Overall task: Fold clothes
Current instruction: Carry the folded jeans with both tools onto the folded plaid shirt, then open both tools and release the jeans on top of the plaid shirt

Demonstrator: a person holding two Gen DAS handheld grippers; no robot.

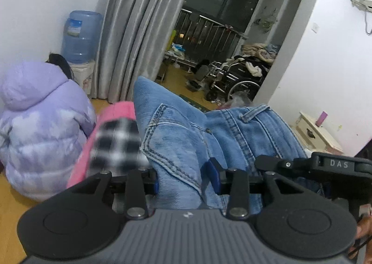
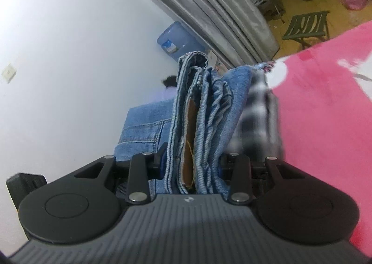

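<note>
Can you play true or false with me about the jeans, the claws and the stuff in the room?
1. Both claws are clamped on the jeans. True: the left claw and the right claw each have the jeans squeezed between their fingers.
2. The jeans are black. False: they are light blue.
3. A blue water jug stands near the grey curtain. True.
4. A person in a red coat sits on the floor. False: the puffy coat is pale purple.
5. A checked cloth lies on a pink blanket. True.
</note>
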